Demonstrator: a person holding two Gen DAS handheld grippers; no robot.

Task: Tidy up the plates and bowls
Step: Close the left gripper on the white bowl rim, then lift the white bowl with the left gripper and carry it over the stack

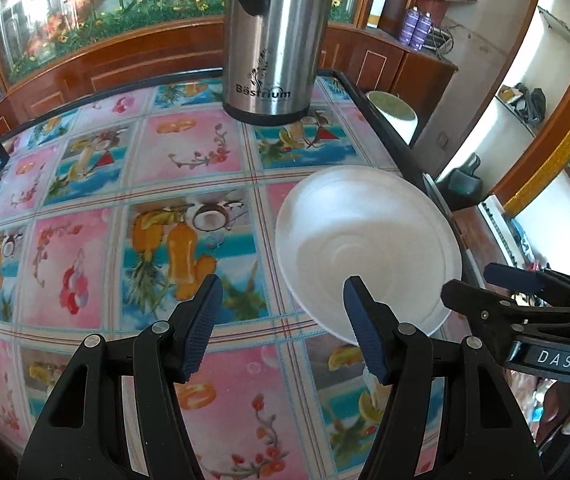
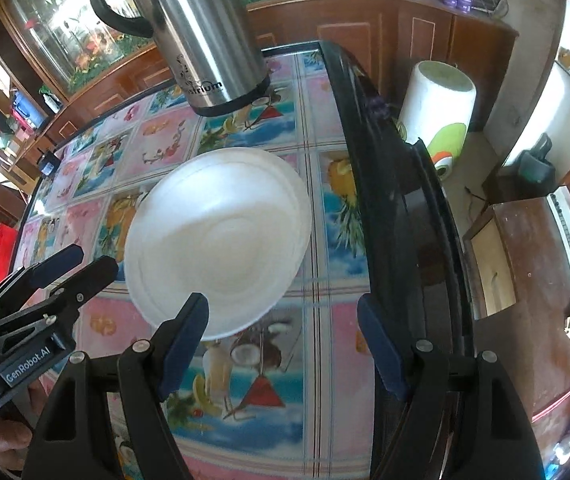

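Note:
A white foam bowl point(image 1: 365, 240) sits upright on the fruit-patterned table, near its right edge; it looks like nested bowls, but I cannot tell. It also shows in the right wrist view point(image 2: 221, 236). My left gripper point(image 1: 281, 328) is open and empty, its right finger over the bowl's near rim, its left finger over the table. My right gripper point(image 2: 285, 344) is open and empty, its left finger at the bowl's near rim. The right gripper shows at the right of the left wrist view point(image 1: 497, 292). The left gripper shows at the left of the right wrist view point(image 2: 73, 268).
A tall steel thermos jug point(image 1: 273, 40) stands at the far side of the table point(image 1: 189, 148), behind the bowl. The table's black right edge point(image 2: 397, 208) drops off to the floor, where a white cylinder bin point(image 2: 437, 108) stands. Wooden cabinets lie behind.

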